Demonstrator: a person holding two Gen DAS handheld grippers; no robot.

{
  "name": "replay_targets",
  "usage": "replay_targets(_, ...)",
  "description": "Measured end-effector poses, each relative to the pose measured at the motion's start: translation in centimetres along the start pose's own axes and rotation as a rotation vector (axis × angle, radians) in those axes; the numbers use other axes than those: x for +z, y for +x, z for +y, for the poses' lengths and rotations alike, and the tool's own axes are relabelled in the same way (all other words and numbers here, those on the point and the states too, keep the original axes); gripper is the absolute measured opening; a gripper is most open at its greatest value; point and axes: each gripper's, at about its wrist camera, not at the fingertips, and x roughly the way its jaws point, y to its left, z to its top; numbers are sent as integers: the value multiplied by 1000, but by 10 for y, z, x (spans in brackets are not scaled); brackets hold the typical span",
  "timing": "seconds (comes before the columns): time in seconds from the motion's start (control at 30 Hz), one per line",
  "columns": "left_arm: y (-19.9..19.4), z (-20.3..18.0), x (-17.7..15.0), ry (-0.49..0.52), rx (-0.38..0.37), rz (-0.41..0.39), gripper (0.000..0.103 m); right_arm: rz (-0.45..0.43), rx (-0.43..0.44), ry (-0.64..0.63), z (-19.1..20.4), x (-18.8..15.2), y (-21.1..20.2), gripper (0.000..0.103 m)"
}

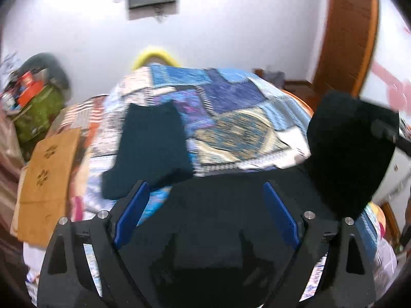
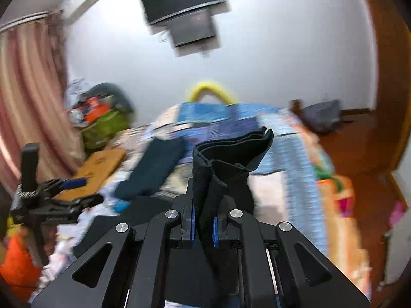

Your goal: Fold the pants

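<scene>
My right gripper [image 2: 204, 227] clamped on bunched black pants [image 2: 223, 159], my left gripper [image 1: 205, 213] spread wide and empty above the patchwork quilt [image 1: 231, 107], folded dark garment [image 1: 151, 148], probably trousers, lying there.

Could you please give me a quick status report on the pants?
Right gripper shut on black pants, lifted. Left gripper open, empty. Folded dark garment on bed ahead.

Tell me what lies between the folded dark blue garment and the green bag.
In the right wrist view, a tan cardboard box lies between the folded dark blue garment and the green bag; the left wrist view agrees.
</scene>
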Motion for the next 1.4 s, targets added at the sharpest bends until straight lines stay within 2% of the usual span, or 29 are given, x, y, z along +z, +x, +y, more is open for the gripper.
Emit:
replay_targets(0.03,-4,12,-1,-23,19,-5,91,32,44,9,8,-4,13,8)
replay_targets(0.13,-11,47,-9,-99,50,0,91,138,107,-10,33,-28,54,8)
replay_targets(0.27,-10,71,-26,-158,58,37,91,315,138,-60,57,-74,104,8)
replay_targets(0.37,-3,72,-38,-143,68,73,91,414,127,-119,70,-103,124,13)
replay_targets(0.43,3,65,-43,-113,75,91,91,426,100,-155,76,-110,123,15)
replay_targets(0.5,9,56,-45,-88,71,104,91,437,115,-162,78,-106,117,26)
replay_targets(0.53,11,50,-45,-77,65,110,91,447,129,-154,77,-102,114,41)
replay_targets(0.57,14,45,-44,-68,56,114,91,440,131,-155,78,-98,110,48)
replay_targets(0.73,27,17,-33,-22,5,122,91,344,115,-198,70,-73,83,51)
replay_targets(0.83,39,-4,-24,15,-43,139,91,271,20,-237,50,-55,71,53)
replay_targets(0.93,53,-28,-18,66,-63,153,91,246,-60,-259,29,-42,75,53)
replay_targets(1.07,75,-60,-13,143,-75,180,91,263,-126,-252,-4,-35,93,53)
replay_targets(1.27,116,-87,-13,195,-92,266,91,369,-127,-159,-47,-47,128,53)
replay_targets(1.4,141,-99,-24,245,-80,336,91,445,-128,-161,-56,-67,141,53)
